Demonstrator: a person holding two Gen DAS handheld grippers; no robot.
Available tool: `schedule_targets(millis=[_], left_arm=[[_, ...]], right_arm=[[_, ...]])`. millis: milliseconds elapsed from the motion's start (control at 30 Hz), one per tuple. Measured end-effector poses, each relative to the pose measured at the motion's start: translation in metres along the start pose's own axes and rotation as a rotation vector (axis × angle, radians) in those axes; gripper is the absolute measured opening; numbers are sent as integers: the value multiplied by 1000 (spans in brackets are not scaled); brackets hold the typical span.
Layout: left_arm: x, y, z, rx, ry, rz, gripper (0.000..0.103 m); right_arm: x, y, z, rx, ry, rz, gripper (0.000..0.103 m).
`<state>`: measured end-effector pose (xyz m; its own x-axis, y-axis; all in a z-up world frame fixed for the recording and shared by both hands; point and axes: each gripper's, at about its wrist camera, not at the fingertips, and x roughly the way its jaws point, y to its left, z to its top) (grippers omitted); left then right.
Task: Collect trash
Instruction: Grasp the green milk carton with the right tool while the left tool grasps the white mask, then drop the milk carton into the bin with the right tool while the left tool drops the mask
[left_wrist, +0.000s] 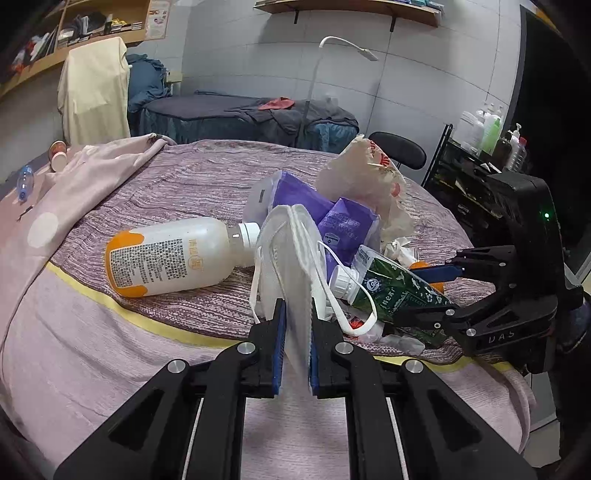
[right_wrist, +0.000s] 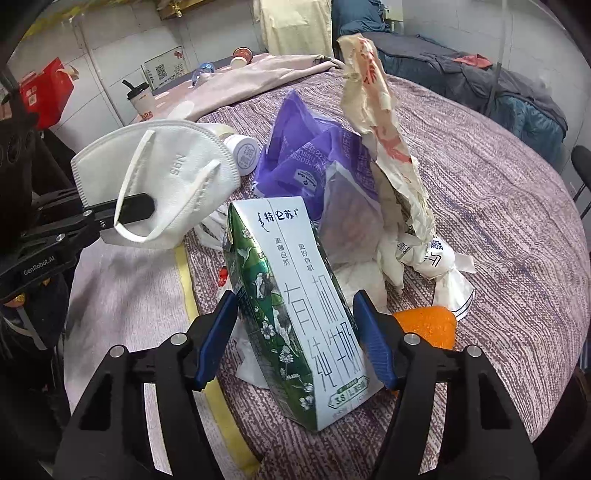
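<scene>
Jaws, left gripper (left_wrist: 297, 332): clamping together on the lower edge of the folded white mask (left_wrist: 291, 251), holding it upright just above the near rim of the cloth-covered surface (right_wrist: 498, 221). Judging the mask very light, soft and floppy; ear loops dangling loose toward the carton's cap and likely snagging there if dragged. Pinching the folded body rather than a loop, which looks sound.

Jaws, right gripper (right_wrist: 295, 325): standing apart, straddling the milk carton (right_wrist: 295, 295) at its lower half, blue pads right at both sides, no dent showing, so not reading it as a firm grip yet. Carton leaning against the trash heap near the edge. Judging it light if empty, with stiff but crushable board and a glossy, somewhat slippery print; squeezing across the broad faces at mid-body looks best, staying clear of the cap end.

Farther back, noting:
- orange peel (right_wrist: 424, 325) and crumpled white wrapper (right_wrist: 424, 254), soft and small
- purple tissue pack (right_wrist: 295, 147), limp film
- tall paper bag (right_wrist: 373, 92), easily crushed
- plastic bottle (left_wrist: 166, 254) lying on its side, smooth, likely rolling
</scene>
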<state>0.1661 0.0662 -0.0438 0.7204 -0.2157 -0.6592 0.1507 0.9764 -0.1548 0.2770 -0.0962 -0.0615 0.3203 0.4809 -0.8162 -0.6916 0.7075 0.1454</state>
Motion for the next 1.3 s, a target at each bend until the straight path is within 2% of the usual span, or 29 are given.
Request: schedule_targets(millis=[100,233,333,467,600,833,1100,1300], left_arm=[[1,-3,-1,2,2,-9,11],[4,-7,-1,11,5,-17,11],[3,-11,-1,9,7,-26,11],[-2,-13,-2,4,1,-23,11],[-13,-12,-3,1,-17,-12,11],[-33,-31,2,31,-71,-45,11],[-31,-81,8,101,-88,-151,8],[-27,-123,12,146,-92,-263,7]], right_arm=[[-8,9,-4,-5,-25,-4,57],[-7,13,-6,-15,-18,19,59],[2,3,-4,38,10,69,69],[22,9,-2,22,48,21,62],[-2,14,-4,36,-33,44,60],[-58,22,-32,106,-186,-7,60],[-117,9,-88,256,-331,-51,60],[-168,-22,-140,433,-447,-165,60]])
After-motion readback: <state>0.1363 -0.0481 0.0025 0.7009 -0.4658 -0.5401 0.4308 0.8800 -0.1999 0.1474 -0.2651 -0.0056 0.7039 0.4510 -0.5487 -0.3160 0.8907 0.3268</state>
